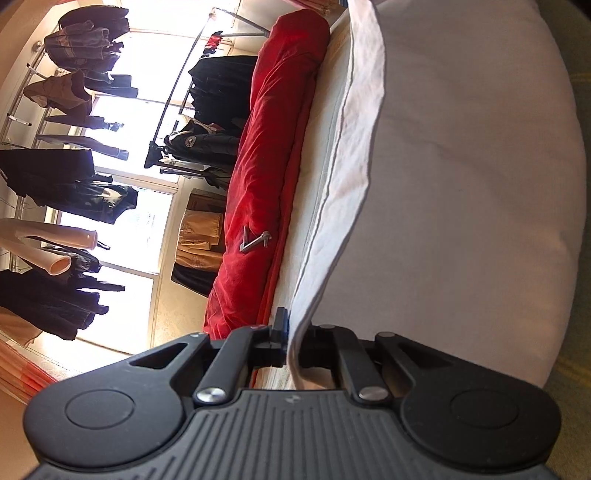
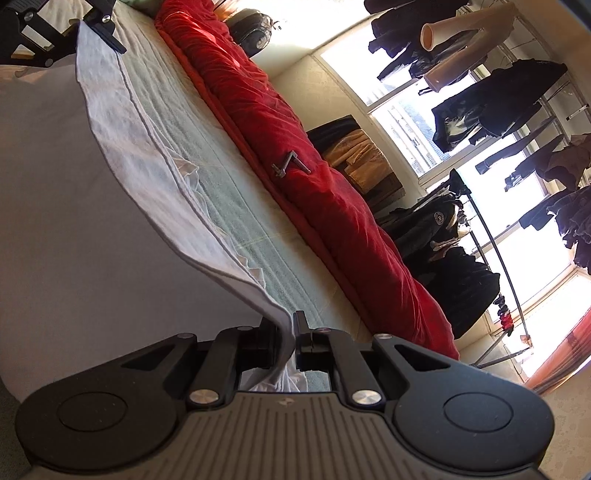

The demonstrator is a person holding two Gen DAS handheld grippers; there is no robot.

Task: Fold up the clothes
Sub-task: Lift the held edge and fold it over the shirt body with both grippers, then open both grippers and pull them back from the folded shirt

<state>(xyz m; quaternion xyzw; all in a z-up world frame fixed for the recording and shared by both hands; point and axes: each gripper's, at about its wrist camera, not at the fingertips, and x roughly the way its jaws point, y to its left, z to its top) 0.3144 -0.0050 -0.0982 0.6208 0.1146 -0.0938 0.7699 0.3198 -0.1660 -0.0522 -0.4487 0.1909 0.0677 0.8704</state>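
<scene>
Left wrist view, left tool (image 1: 290,332) pinched on hem of white garment (image 1: 461,184), right tool (image 2: 290,332) clamped on same hem, cloth stretched between them above bed (image 2: 229,206), red quilt (image 2: 295,147) alongside, hanging clothes (image 2: 498,99) by window.

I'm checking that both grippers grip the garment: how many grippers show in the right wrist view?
2. The right gripper at bottom centre, shut on the white garment; the left gripper at top left, on the same hem, its fingertips partly hidden.
</scene>
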